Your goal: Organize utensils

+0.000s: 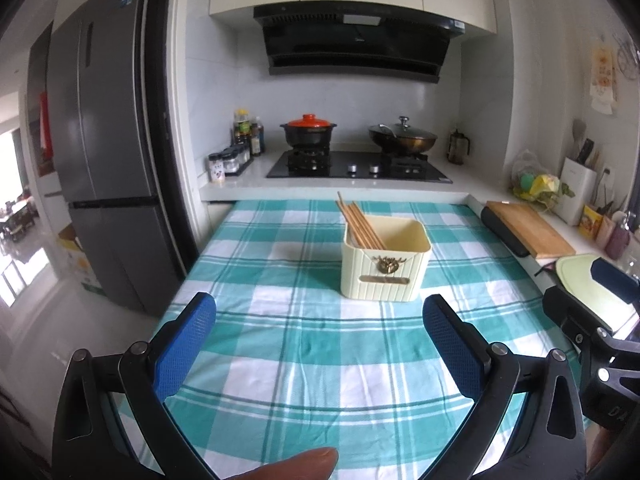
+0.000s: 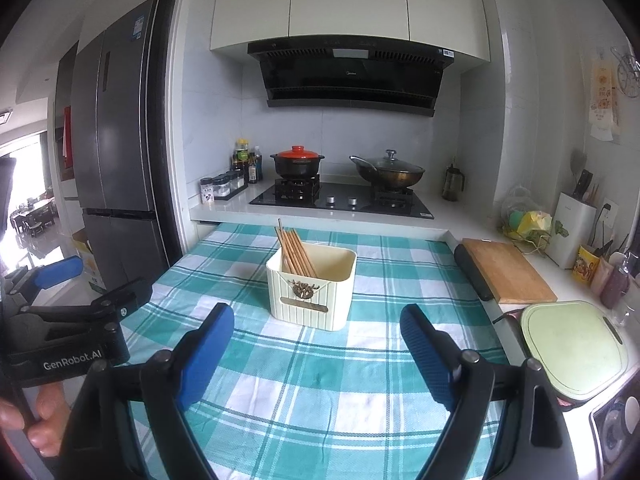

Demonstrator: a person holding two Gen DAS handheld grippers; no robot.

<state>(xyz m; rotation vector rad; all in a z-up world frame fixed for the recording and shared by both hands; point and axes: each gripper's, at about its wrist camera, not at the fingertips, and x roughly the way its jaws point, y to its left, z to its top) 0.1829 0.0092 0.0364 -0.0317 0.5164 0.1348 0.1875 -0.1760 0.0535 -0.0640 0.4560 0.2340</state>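
Left wrist view is showing the left tongs [image 1: 320, 316] spread wide, nothing sitting between the blue pads, hovering over the checked cloth [image 1: 280, 380]. A fingertip [image 1: 296, 464] is showing at the bottom edge of this view only. The right tongs [image 1: 592, 320] are entering at the right edge here, partly cut off.

Right wrist view is showing the left tongs [image 2: 68, 292] at the left edge, held by a hand [image 2: 40, 420], with a brand label reading on the black body. This view is also taking in more of the pale green board [image 2: 572, 344] on the right. The right tongs [image 2: 316, 328] are likewise standing wide apart, gripping nothing, touching nothing.

The cream box [image 1: 386, 258] is sitting upright on the cloth-covered counter [image 2: 452, 208], ahead of both tongs and apart from them. The wooden chopsticks [image 1: 358, 224] are leaning inside it at its left side, tips slanting up and left. A wooden cutting board [image 2: 506, 270] is lying to the right of the cloth.
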